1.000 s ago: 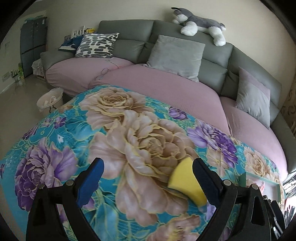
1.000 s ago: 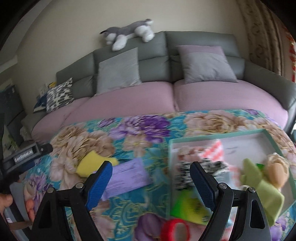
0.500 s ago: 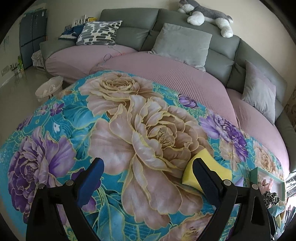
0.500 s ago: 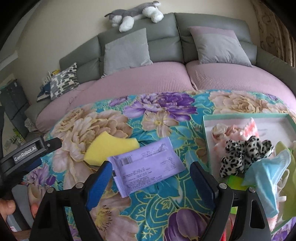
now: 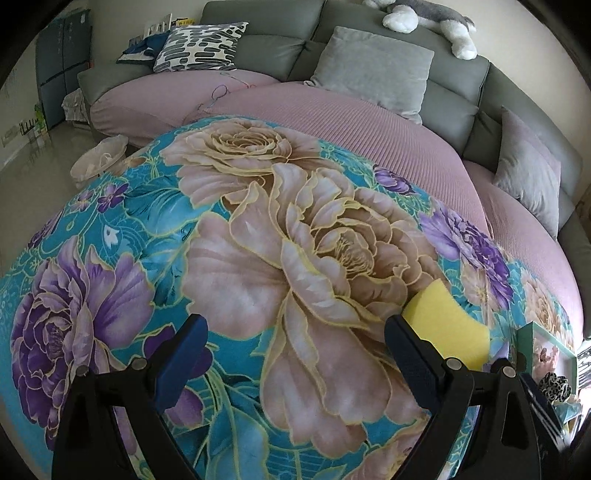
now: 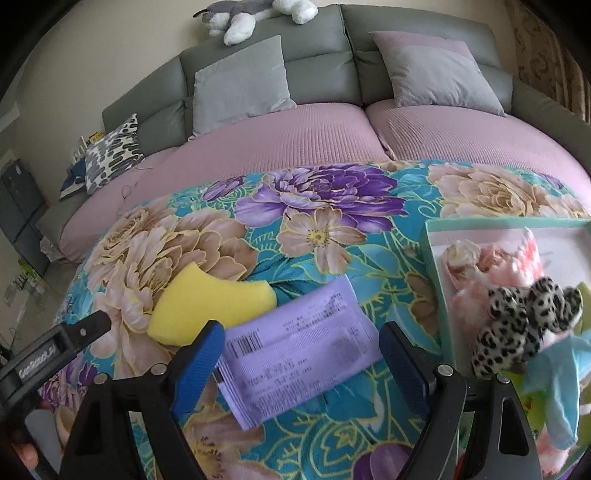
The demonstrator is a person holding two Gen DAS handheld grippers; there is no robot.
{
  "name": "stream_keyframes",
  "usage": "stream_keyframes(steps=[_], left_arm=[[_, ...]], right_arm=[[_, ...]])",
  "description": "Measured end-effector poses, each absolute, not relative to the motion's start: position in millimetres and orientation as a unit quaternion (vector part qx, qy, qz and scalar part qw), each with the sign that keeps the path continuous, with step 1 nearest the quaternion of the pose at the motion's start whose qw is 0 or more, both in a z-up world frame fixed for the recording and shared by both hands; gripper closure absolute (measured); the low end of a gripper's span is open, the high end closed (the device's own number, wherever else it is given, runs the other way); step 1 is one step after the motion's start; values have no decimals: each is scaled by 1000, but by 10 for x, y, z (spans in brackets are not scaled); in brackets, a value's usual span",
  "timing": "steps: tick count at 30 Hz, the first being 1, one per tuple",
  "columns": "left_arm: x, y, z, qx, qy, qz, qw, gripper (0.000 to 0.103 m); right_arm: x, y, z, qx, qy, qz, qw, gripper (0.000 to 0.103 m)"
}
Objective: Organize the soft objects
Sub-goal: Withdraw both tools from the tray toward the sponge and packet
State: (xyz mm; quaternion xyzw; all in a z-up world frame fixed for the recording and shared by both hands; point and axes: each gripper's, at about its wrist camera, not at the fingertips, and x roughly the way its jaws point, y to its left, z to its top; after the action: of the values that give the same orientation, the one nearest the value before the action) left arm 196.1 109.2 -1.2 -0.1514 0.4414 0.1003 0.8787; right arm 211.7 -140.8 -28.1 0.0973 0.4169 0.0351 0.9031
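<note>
Floral cloth [image 5: 229,266] in teal w/ big pink and purple blooms covers the desk. Far side: grey sofa [image 6: 317,74] w/ pink seat covers, cushions, plush dog [image 5: 428,18] on its back. Yellow sponge [image 6: 207,306] lies on the cloth, touching a purple packet [image 6: 295,350] to its right. Right: tray [image 6: 436,266] w/ soft items. Left gripper [image 5: 295,354] jaws wide apart, empty. Right gripper [image 6: 301,354] jaws wide, packet between them, not pinched.

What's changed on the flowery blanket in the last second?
Both tongs came down closer to the blanket: the right tongs now frame the purple packet, the left tongs sit beside the yellow sponge. Nothing grabbed or released; both stay open. Sponge, packet and tray haven't moved.
</note>
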Motion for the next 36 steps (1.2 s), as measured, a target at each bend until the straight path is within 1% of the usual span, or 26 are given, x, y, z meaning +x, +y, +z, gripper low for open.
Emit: stream_keyframes(steps=[7,20,27,36], left_arm=[[1982,1124,-66,-158,450,98,873,6],[1994,1081,-87,-153,458,91,871,6],[1997,1092,-101,-158,461,88,869,6],[1985,1141,-111,-171,460,88,867,6]], right_arm=[[2300,-1367,-385,90,437,25,895,15],[1991,-1543,-513,87,470,-4,878,15],[1903,-1464,-534,56,486,-13,872,15],[1810,-1394,-522,53,499,-29,865,15]])
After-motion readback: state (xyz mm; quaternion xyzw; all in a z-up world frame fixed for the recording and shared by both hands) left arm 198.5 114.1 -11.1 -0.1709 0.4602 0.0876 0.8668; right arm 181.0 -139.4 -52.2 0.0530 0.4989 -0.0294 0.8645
